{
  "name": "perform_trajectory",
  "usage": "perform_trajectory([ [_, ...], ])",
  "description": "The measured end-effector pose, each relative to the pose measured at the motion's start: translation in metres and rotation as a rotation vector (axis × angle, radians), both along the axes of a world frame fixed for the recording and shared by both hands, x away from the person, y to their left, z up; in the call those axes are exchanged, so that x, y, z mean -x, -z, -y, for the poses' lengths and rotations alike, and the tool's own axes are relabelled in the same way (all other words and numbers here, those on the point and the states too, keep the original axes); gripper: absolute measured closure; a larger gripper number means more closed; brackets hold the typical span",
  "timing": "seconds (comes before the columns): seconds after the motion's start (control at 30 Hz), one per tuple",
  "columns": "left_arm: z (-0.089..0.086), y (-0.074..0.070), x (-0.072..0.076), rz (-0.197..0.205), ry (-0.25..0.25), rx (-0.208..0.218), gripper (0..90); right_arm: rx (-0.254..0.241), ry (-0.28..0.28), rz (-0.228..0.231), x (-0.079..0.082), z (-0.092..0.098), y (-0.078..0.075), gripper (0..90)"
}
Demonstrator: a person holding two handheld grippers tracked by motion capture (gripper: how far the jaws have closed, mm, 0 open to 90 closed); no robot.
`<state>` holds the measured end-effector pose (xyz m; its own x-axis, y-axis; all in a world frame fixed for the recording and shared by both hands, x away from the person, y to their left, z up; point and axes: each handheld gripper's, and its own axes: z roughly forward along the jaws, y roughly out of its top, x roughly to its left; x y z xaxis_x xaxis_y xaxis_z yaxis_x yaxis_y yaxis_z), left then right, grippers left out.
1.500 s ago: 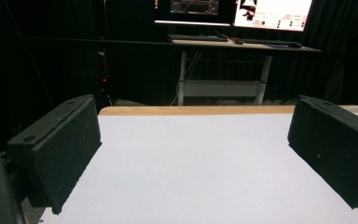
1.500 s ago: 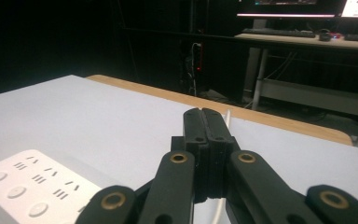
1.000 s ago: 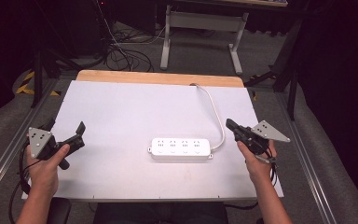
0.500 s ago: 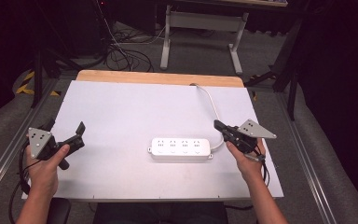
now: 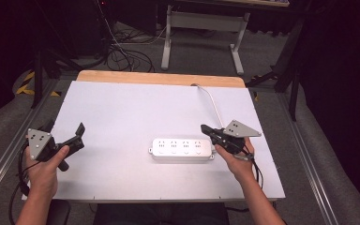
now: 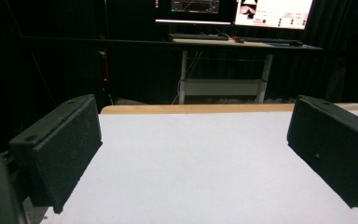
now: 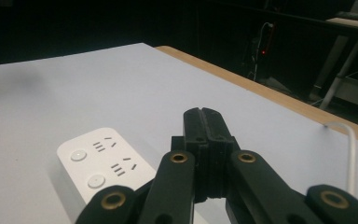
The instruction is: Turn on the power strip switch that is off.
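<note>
Left hand holds left gripper at near-left, jaws wide apart, pointing right and far. Right hand holds right gripper at right, jaws pressed together, pointing left. Both forearms enter from near edge.

Lab: black curtains, monitors, cabled floor, white table.
</note>
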<state>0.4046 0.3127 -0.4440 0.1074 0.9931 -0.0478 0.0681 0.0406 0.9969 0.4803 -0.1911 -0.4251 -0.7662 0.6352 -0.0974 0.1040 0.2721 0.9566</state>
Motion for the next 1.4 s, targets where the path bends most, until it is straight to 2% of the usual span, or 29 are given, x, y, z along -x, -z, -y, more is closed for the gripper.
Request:
perform_trajectory([
  [0.23,-0.003,0.001,0.001,-0.003,-0.012,0.013,3.5,0.015,-0.071,-0.018,-0.003,-0.022,0.004,90.0],
  [0.3,-0.004,0.001,0.003,-0.003,-0.016,0.01,3.5,0.033,-0.111,-0.03,-0.004,-0.035,0.005,90.0],
  [0.5,-0.006,0.001,0.005,-0.003,-0.022,0.013,3.5,0.05,-0.149,-0.06,-0.006,-0.047,0.008,90.0],
  [0.77,-0.006,0.001,0.004,-0.004,-0.018,0.01,3.5,0.098,-0.198,-0.108,-0.005,-0.061,0.013,90.0],
  [0.93,-0.006,0.001,0.004,-0.004,-0.017,0.007,3.6,0.163,-0.223,-0.195,-0.006,-0.074,0.018,90.0],
  [0.97,-0.006,0.001,0.004,-0.004,-0.017,0.011,3.6,0.163,-0.223,-0.195,-0.006,-0.074,0.018,90.0],
  [1.0,-0.006,0.001,0.004,-0.002,-0.017,0.011,3.7,0.209,-0.22,-0.234,-0.006,-0.079,0.021,90.0],
  [1.2,-0.005,0.001,0.005,-0.003,-0.015,0.007,3.7,0.261,-0.191,-0.315,-0.008,-0.084,0.029,90.0],
  [1.4,-0.006,0.001,0.005,-0.002,-0.016,0.008,3.8,0.299,-0.193,-0.348,-0.009,-0.092,0.034,90.0],
])
